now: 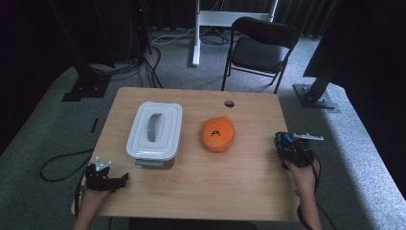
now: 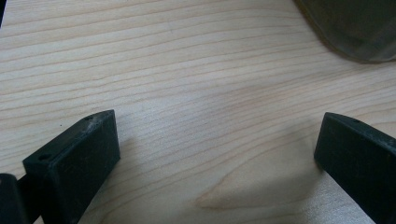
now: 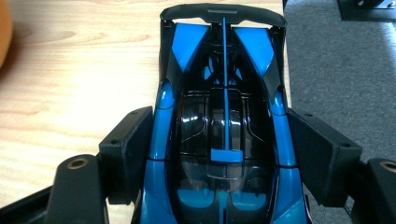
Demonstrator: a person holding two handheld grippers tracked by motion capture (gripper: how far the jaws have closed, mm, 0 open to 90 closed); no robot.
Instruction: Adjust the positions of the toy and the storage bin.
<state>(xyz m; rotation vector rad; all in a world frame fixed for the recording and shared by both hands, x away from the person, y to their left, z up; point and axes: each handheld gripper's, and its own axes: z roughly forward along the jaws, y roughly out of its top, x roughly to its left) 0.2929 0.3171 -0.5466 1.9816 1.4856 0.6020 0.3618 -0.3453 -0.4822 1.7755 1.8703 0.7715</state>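
Grey carpet and dark curtains ring the wooden table (image 1: 191,187), with a folding chair (image 1: 258,48) pushed back beyond its far edge. I have the right gripper (image 3: 224,154) clamped on the blue and black toy car (image 3: 224,112): its 2 jaws press the car's flanks just ahead of the rear wing, a hold across the narrow body that keeps it level. In the high view the car (image 1: 286,143) sits at the table's right edge, well apart from the orange plush toy (image 1: 218,134) in the middle and the white lidded box (image 1: 154,132) to the left. My guess is that the car is bound for that box, whose lid is on. I keep the left gripper (image 2: 217,149) low at the near left corner, jaws wide apart over bare wood, near the box, probably ready for its lid.
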